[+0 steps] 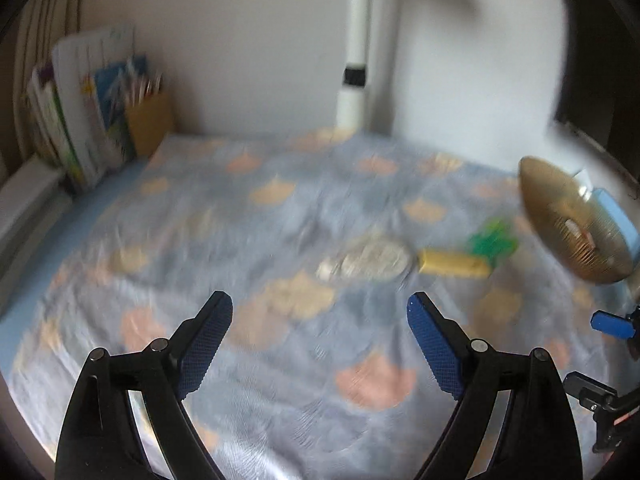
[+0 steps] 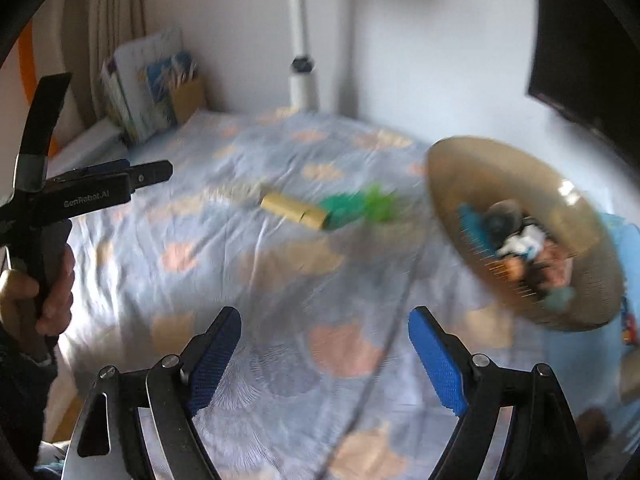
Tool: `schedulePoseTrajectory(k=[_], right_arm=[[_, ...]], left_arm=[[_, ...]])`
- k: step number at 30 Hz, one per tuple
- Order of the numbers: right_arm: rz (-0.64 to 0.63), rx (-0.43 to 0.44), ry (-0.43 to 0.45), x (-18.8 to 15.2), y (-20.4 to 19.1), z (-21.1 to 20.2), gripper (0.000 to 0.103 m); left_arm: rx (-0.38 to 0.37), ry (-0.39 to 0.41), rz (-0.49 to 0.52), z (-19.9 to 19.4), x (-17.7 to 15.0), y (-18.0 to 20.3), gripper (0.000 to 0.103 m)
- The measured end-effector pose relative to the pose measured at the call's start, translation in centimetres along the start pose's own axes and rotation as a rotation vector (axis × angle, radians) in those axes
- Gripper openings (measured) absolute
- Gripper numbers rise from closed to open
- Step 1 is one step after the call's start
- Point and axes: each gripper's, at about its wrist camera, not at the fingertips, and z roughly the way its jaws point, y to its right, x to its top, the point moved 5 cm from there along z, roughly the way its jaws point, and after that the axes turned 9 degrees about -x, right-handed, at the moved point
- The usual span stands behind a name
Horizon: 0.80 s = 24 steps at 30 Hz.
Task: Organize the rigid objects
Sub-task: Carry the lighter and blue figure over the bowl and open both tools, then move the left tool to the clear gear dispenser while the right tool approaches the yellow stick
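Both views are motion-blurred. On the patterned cloth lie a silvery oval object (image 1: 370, 260), a tan cylinder (image 1: 454, 264) (image 2: 294, 209) and a green spiky toy (image 1: 494, 242) (image 2: 360, 206), side by side. A golden round dish (image 1: 572, 226) (image 2: 524, 232) stands tilted at the right, reflecting the scene. My left gripper (image 1: 320, 336) is open and empty, hovering before the silvery object; it also shows at the left of the right wrist view (image 2: 132, 178). My right gripper (image 2: 324, 348) is open and empty above the cloth, left of the dish.
Books and a tan pencil holder (image 1: 150, 122) stand at the back left corner. A white lamp post (image 1: 354, 80) rises at the back wall. A dark monitor edge (image 2: 576, 92) is at the right. A light blue box (image 1: 618, 216) sits behind the dish.
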Motion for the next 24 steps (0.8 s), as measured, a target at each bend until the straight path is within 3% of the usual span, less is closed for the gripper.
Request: schedulePoseTrajectory(k=[8,11,16,24], right_arm=[[0.038,0.032,-0.048,-1.7,-1.1,3.2,0.085],[0.066,0.026,-0.102,-2.2,-0.7,4.3,0.085],[0.054,0.034,-0.097,-2.1,-0.8,4.4,0.085],[0.04,0.038,-0.104,-2.1,-1.2,4.5,0.09]], left_arm=[[0.06,-0.031,0.001,1.3,-1.6,-0.8,0.089],[0.066,-0.019,0.056,1.2,-1.6,0.3,0.089],[0.138,0.025,0.138,0.7,-1.9,1.8,0.089],[0.131,0.036,0.134,0.6,-1.7,1.7,0.09]])
